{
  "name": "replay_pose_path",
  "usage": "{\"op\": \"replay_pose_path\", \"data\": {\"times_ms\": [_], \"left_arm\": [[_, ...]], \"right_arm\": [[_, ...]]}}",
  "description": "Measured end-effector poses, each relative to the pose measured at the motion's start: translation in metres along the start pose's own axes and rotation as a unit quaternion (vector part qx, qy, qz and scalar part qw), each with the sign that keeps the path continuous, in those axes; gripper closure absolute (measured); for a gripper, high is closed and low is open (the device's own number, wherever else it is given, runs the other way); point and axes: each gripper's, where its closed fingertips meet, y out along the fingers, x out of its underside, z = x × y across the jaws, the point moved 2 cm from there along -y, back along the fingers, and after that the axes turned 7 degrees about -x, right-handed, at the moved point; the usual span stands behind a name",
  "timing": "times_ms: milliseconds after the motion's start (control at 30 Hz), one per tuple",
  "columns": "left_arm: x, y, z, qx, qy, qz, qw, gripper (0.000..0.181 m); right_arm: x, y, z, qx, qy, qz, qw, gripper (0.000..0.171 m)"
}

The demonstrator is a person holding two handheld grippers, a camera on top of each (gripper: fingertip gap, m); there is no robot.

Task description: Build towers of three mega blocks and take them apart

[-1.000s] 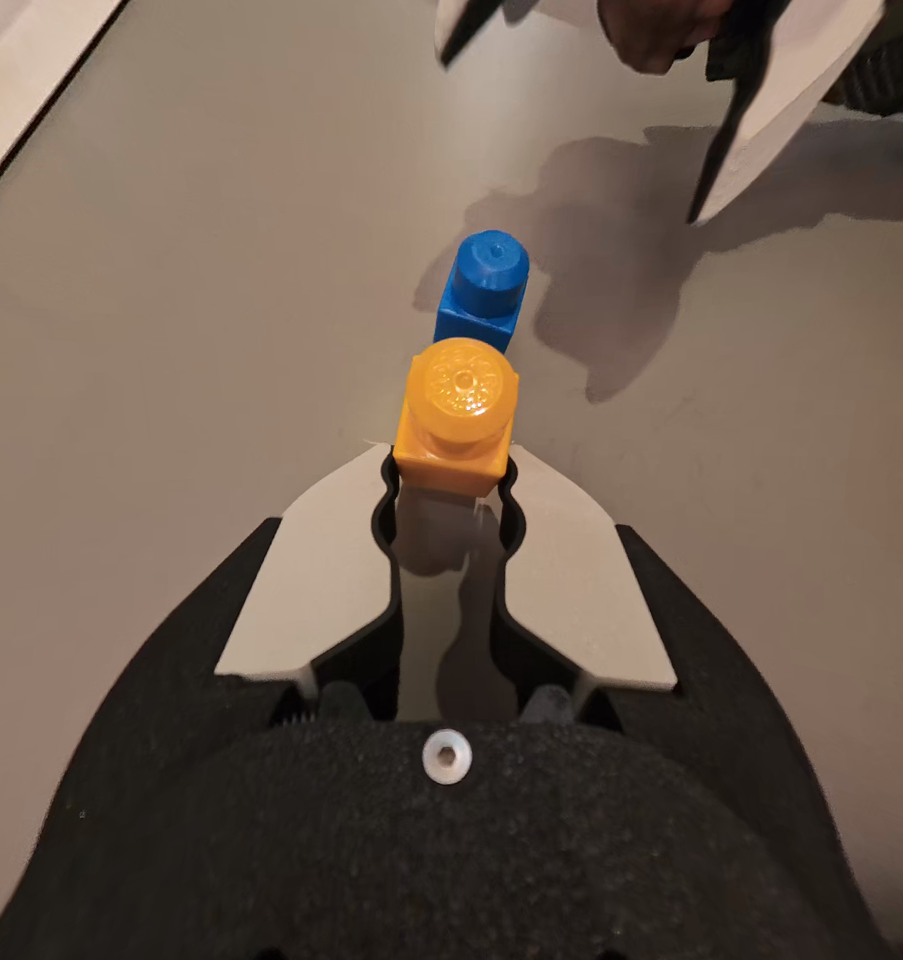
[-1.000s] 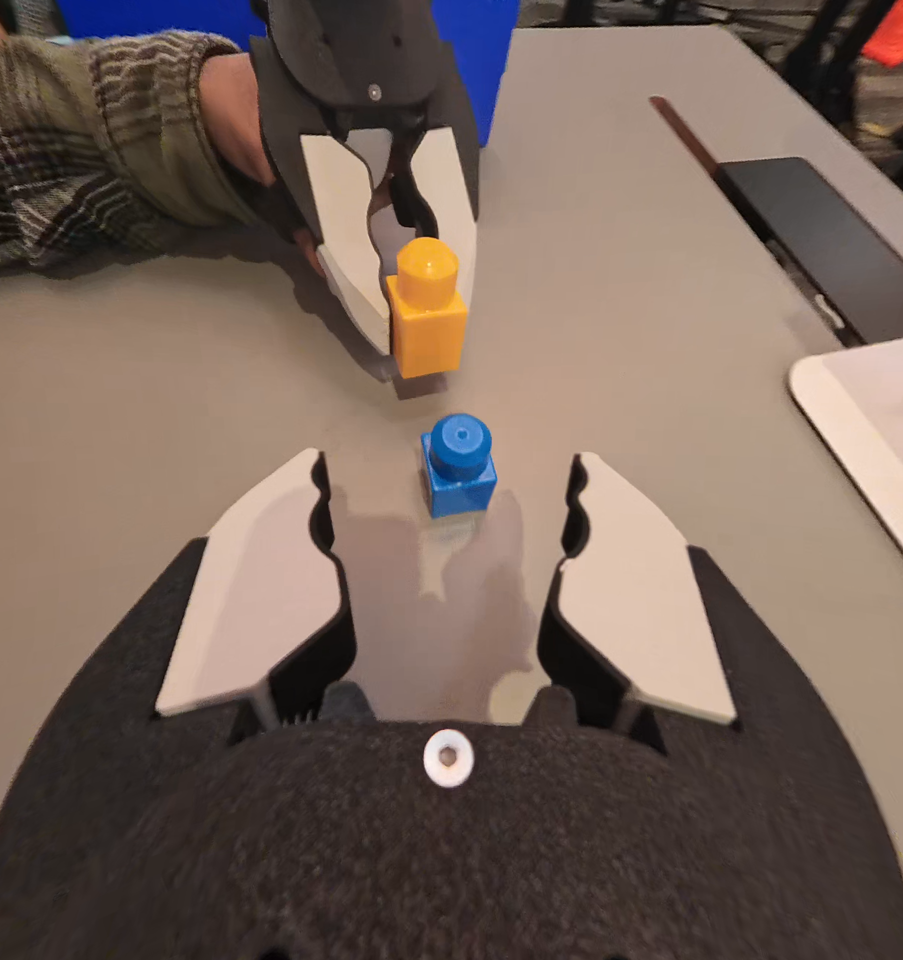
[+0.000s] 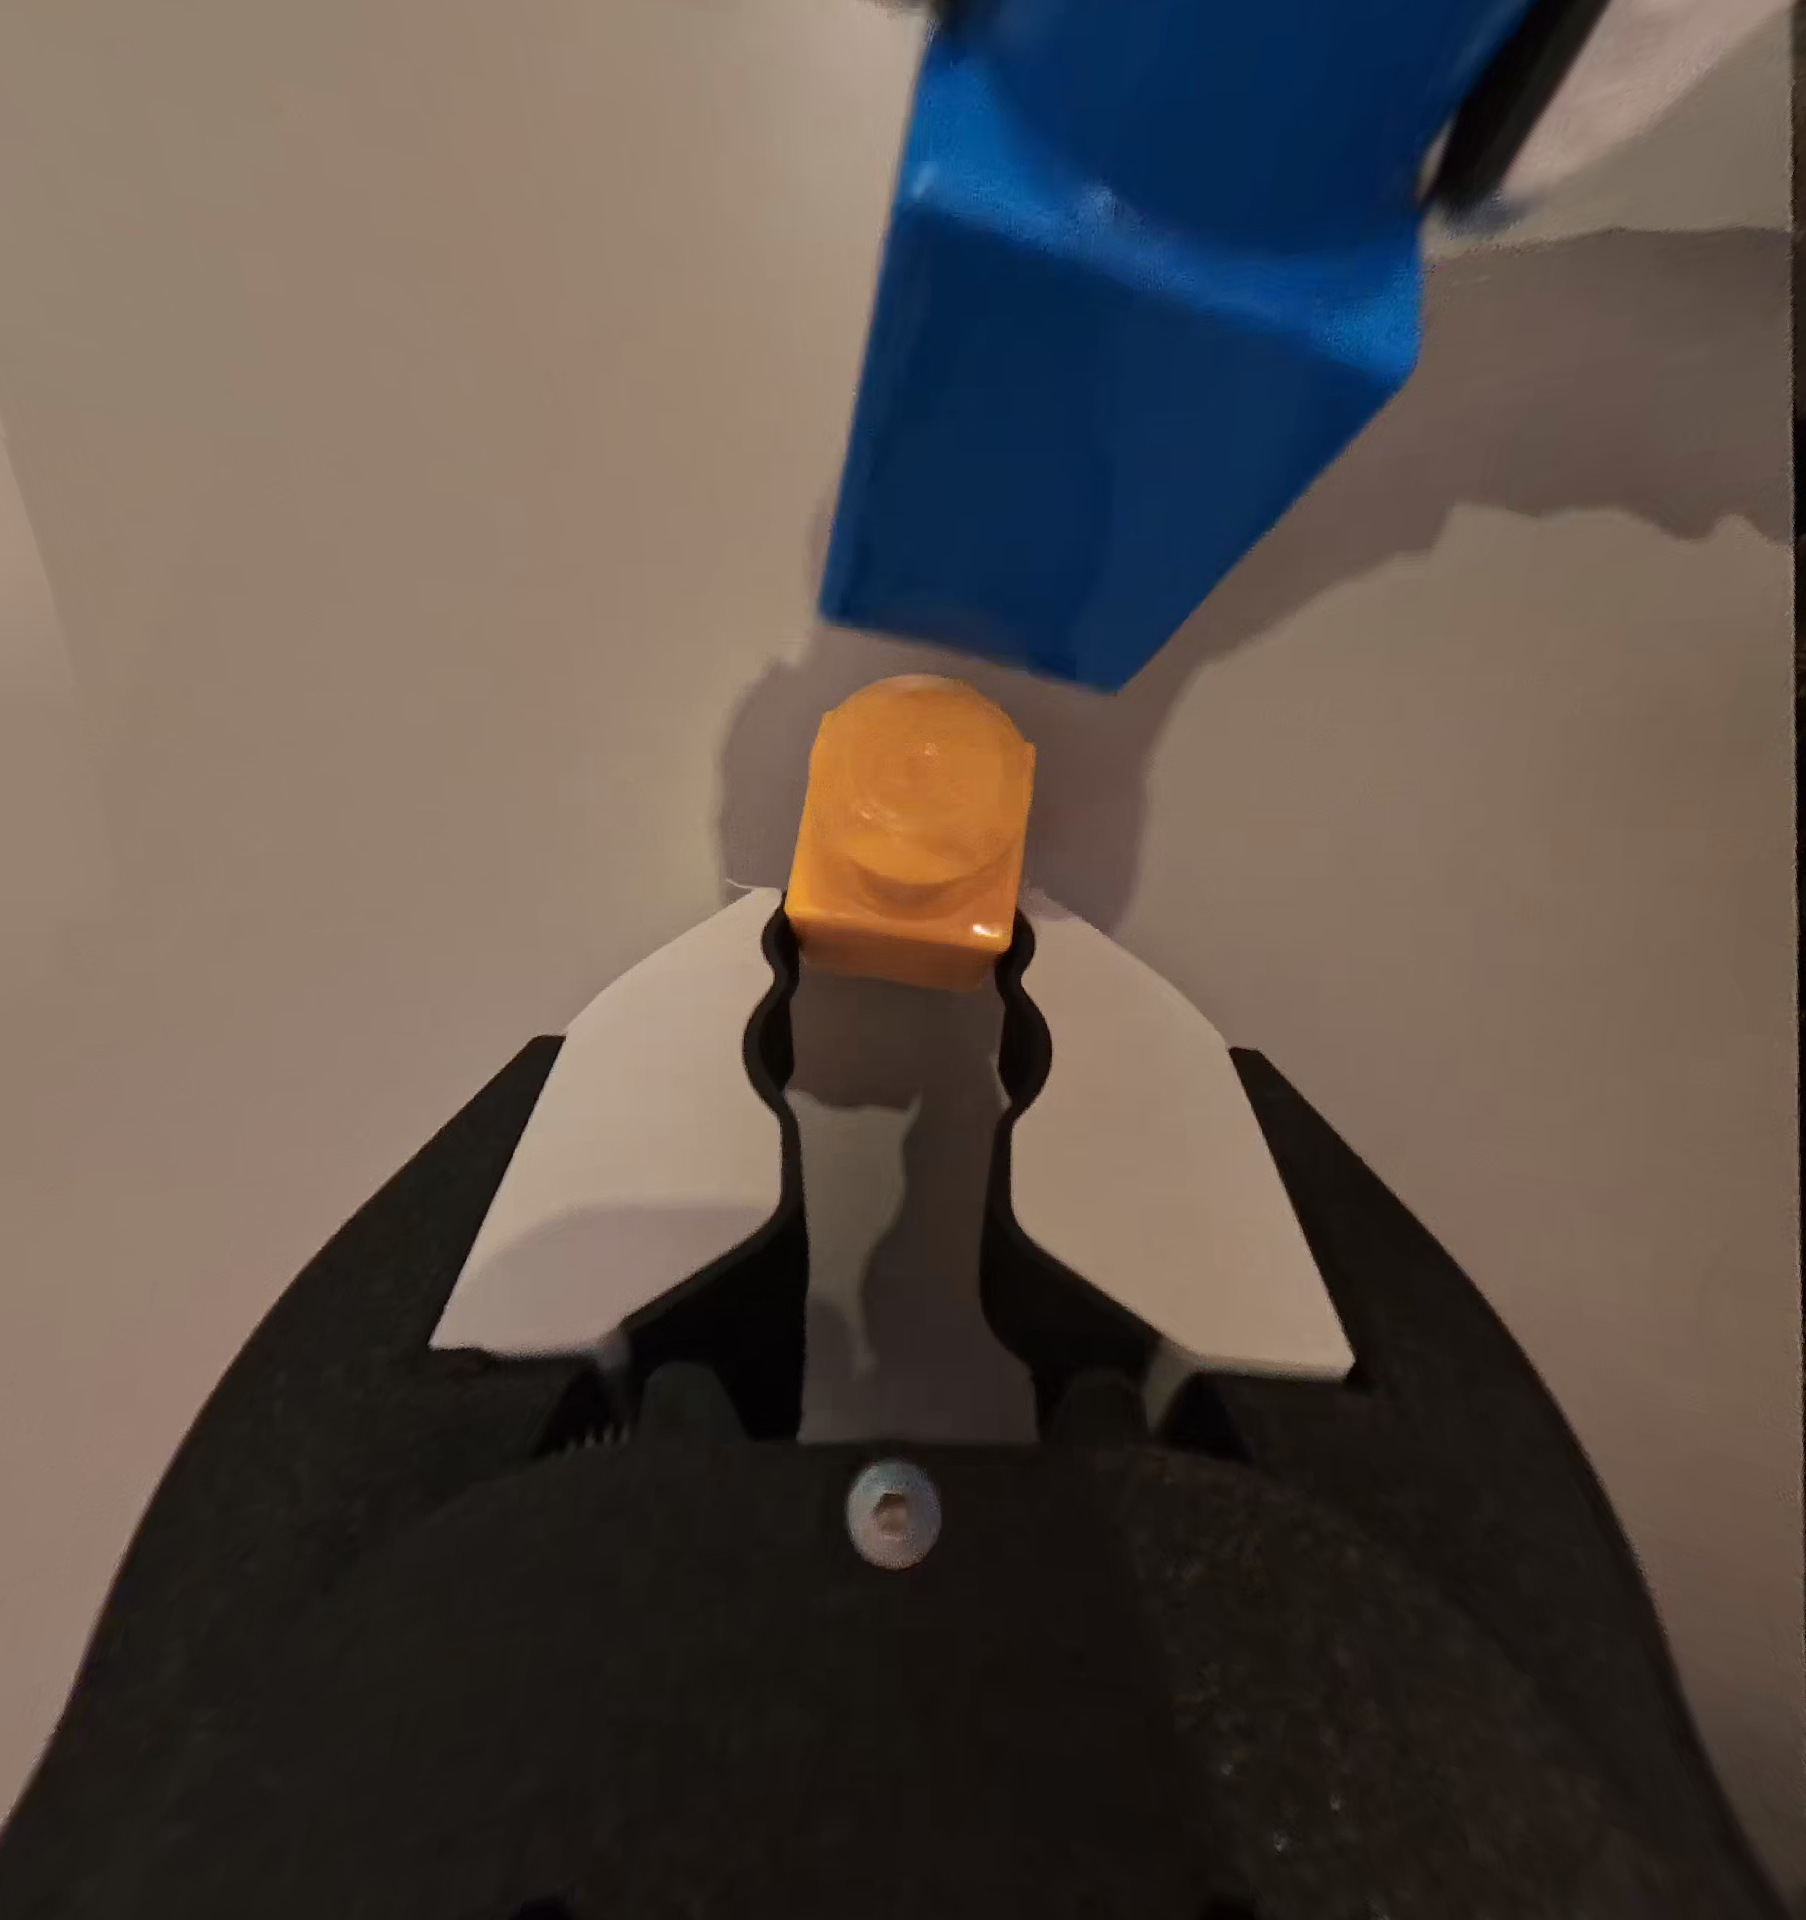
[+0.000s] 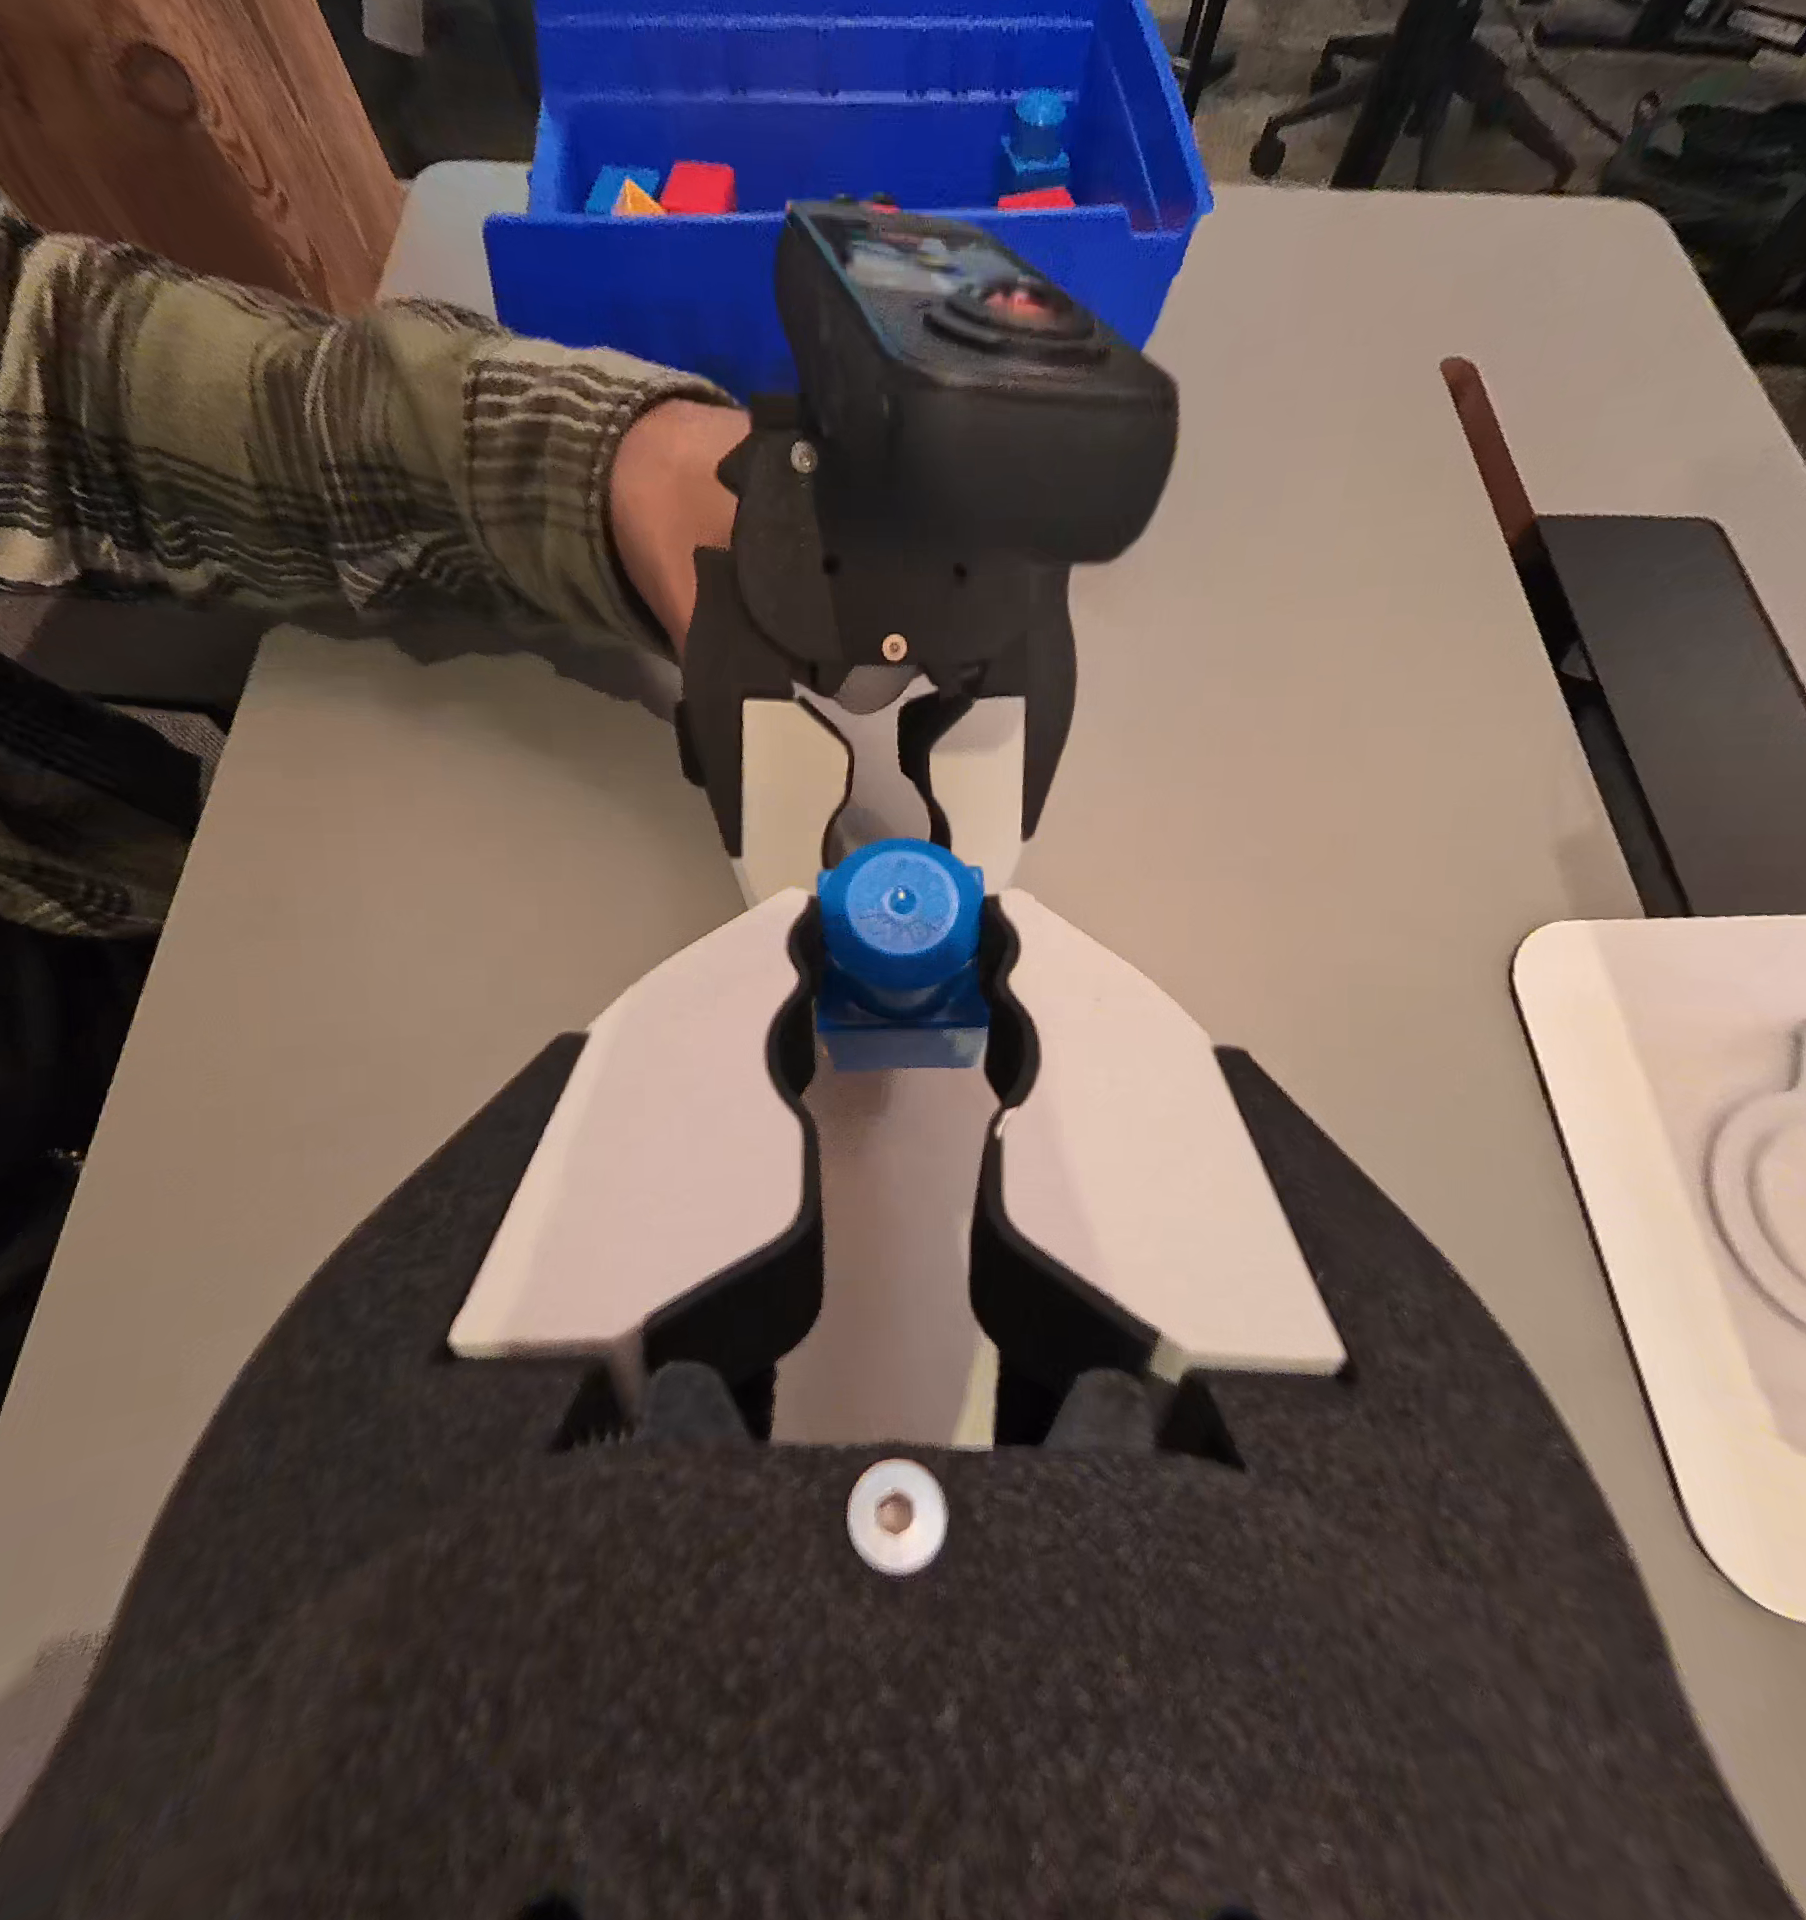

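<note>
- Grey table: work surface, seen in both views; office chairs and clutter lie dim beyond its far edge.
- Blue bin: at the far end of the table, holding loose red, blue and orange blocks.
- White tray: at the right edge, with clear plastic lying in it.
- Black pad: flat on the table, beyond the tray.
- Wooden board: far left corner.
- Left gripper: fingers pinch an orange block at its sides, stud up, above the table. In the right wrist view it faces the camera, held by a hand in a plaid sleeve.
- Right gripper: fingers pinch a blue block, stud towards the camera.
- Blue block, left wrist view: large and blurred, tilted, its lower edge just above the orange block's stud; whether they touch cannot be told.
</note>
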Motion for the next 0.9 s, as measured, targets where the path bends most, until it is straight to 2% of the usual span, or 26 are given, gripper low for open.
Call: {"op": "replay_pose_path", "data": {"times_ms": [233, 433, 633, 900], "left_arm": [[-0.038, 0.007, 0.007, 0.001, 0.02, 0.025, 0.999, 0.146], [-0.048, 0.002, 0.002, -0.014, 0.033, 0.069, 0.997, 0.146], [-0.063, -0.007, -0.003, -0.032, 0.031, 0.143, 0.989, 0.146], [-0.067, -0.008, -0.004, -0.04, 0.032, 0.163, 0.985, 0.147]], "right_arm": [[0.012, -0.006, 0.002, 0.002, 0.029, -0.027, 0.999, 0.143], [0.012, -0.018, 0.007, 0.014, 0.045, 0.006, 0.999, 0.143], [0.003, -0.028, 0.012, 0.025, 0.053, 0.06, 0.997, 0.143], [0.001, -0.029, 0.013, 0.022, 0.044, 0.059, 0.997, 0.143]]}}
